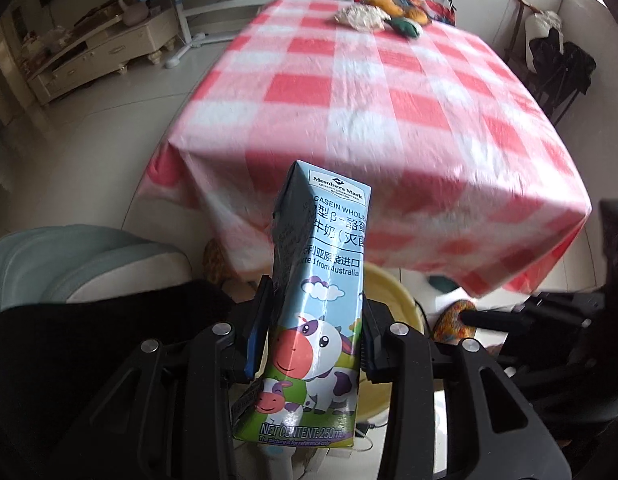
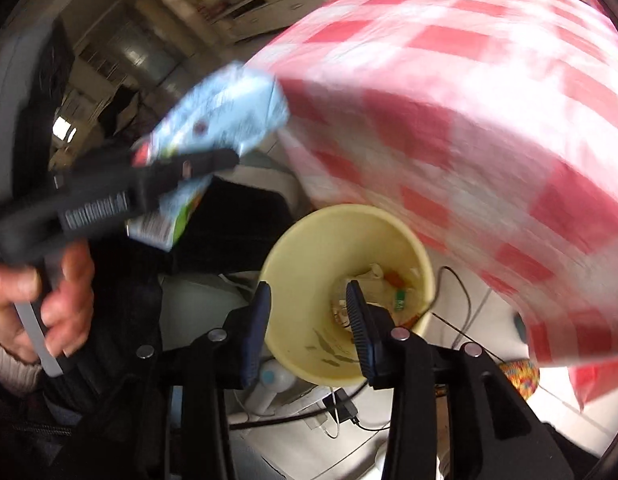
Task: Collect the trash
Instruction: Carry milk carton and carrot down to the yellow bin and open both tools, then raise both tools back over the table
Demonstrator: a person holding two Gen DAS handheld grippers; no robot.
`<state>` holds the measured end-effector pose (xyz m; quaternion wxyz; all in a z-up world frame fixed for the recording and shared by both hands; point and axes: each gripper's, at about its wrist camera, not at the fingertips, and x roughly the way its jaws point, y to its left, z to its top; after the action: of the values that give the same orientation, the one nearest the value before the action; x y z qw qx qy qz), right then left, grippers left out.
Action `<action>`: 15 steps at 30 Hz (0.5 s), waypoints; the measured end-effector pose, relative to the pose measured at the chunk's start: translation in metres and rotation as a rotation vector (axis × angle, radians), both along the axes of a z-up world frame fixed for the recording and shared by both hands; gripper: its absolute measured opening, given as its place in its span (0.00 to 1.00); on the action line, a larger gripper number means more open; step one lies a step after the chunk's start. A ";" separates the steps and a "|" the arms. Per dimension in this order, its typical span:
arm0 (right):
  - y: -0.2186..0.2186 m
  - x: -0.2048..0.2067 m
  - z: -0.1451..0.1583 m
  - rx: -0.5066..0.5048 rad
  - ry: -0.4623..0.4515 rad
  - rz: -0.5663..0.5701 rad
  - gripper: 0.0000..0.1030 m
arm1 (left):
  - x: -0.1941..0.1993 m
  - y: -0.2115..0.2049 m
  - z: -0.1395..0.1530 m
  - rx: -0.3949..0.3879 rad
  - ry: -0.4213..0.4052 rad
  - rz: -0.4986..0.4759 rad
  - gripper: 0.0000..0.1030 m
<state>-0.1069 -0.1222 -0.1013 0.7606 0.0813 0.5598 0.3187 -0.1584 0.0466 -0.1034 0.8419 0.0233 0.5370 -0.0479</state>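
Observation:
My left gripper [image 1: 313, 312] is shut on a light blue milk carton [image 1: 317, 280] with a cartoon cow. It holds the carton off the near edge of the table with the red and white checked cloth [image 1: 369, 92]. The right wrist view shows that carton [image 2: 225, 112] in the left gripper [image 2: 197, 166], up and to the left of a yellow bin [image 2: 309, 256]. My right gripper [image 2: 307, 300] is open and empty, right above the bin's mouth. Several scraps of trash lie in the bin's bottom. The bin's rim [image 1: 393, 284] shows behind the carton.
Crumpled paper [image 1: 361, 16] and orange and green items [image 1: 405, 20] lie at the table's far end. A pale chair [image 1: 85, 264] stands at the left. Cables [image 2: 341, 412] run over the floor under the bin. A low cabinet [image 1: 97, 52] stands far left.

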 end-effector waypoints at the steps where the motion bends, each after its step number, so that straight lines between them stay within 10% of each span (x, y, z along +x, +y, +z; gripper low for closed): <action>1: -0.002 0.002 0.002 -0.002 -0.012 -0.022 0.46 | -0.003 -0.001 -0.002 0.006 0.000 -0.003 0.42; 15: -0.015 -0.012 0.028 -0.177 -0.258 -0.176 0.72 | -0.008 -0.006 0.023 0.076 -0.196 0.016 0.81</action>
<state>-0.1186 -0.1375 -0.0737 0.8552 0.0214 0.4741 0.2081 -0.1661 0.0410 -0.0799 0.8892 0.0555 0.4538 -0.0186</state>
